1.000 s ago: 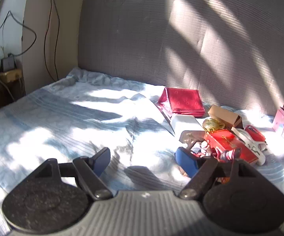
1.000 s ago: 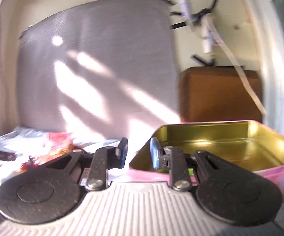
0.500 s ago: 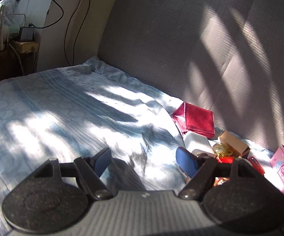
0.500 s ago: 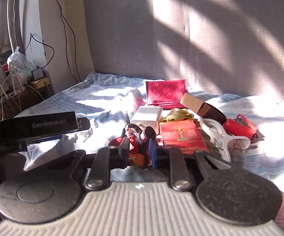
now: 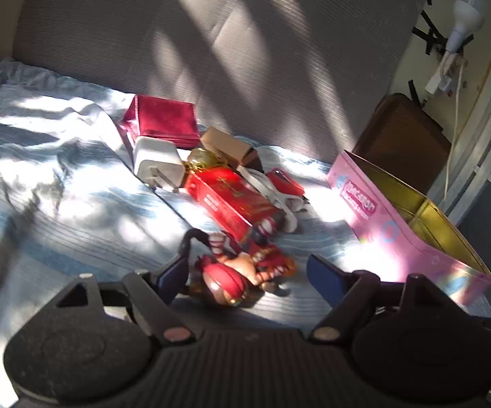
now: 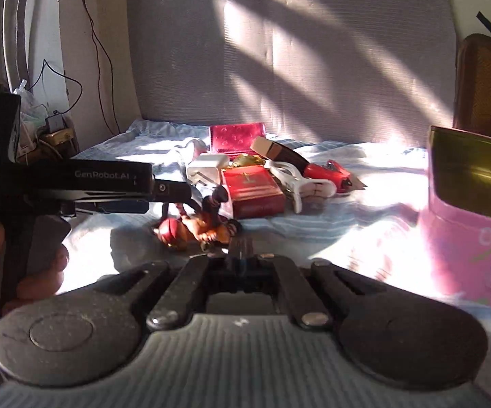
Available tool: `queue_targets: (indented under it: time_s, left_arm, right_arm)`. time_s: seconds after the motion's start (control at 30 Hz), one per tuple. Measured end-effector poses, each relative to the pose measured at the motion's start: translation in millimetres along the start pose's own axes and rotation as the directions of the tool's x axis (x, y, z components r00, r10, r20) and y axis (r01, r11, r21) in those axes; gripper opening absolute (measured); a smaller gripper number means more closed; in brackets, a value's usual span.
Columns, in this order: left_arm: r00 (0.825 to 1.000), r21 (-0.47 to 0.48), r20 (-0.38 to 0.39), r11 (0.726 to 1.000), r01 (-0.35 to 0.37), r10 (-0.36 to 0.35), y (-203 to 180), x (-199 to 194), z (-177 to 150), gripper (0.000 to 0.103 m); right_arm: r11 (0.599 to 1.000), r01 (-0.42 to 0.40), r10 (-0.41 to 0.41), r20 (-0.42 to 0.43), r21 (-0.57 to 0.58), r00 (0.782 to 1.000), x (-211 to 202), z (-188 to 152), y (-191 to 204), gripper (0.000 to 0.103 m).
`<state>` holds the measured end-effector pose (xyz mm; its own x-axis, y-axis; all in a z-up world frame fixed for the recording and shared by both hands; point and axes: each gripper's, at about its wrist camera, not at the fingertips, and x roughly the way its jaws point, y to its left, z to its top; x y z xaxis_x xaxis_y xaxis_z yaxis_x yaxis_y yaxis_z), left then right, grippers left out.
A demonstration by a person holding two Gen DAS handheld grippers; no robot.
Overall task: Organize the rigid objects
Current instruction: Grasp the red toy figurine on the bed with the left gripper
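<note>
So the little red figurine [image 5: 242, 272] is lying on the blue bedsheet [image 5: 58, 204] right between the left gripper [image 5: 249, 273]'s jaws, which have just been opening wider and aren't pressing on it. Just past the tips sits the red box [image 5: 232, 200], then the white charger [image 5: 157, 163], a gold thing and a red wallet [image 5: 164, 120]. Off to the right of those jaws is the open pink tin [image 5: 405, 224]. The right gripper [image 6: 240, 255] has just clamped fully closed with nothing between its jaws, the figurine just ahead of them.
</note>
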<state>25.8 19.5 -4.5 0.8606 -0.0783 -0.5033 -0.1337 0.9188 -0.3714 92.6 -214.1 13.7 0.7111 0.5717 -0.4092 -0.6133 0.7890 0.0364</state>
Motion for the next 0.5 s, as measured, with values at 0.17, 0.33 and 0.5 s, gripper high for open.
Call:
queue_targets:
  time_s: [0.17, 0.33, 0.5]
  left_arm:
    - [0.998, 0.087, 0.018, 0.994, -0.060, 0.059, -25.8, -0.9, -9.4, 0.083]
    - [0.992, -0.090, 0.048, 0.990, -0.111, 0.115, 11.0, -18.1, 10.4, 0.084]
    - [0.998, -0.233, -0.006, 0.971, -0.062, 0.063, 42.3, -14.3, 17.8, 0.066]
  right_arm:
    - [0.997, 0.002, -0.003, 0.011, 0.079, 1.000, -30.0, -17.1, -19.5, 0.008]
    - [1.000, -0.025, 0.025, 0.030, 0.000, 0.999, -10.7, -5.5, -5.3, 0.015]
    - [0.995, -0.101, 0.100, 0.029, 0.021, 0.995, 34.9, 18.4, -0.5, 0.040]
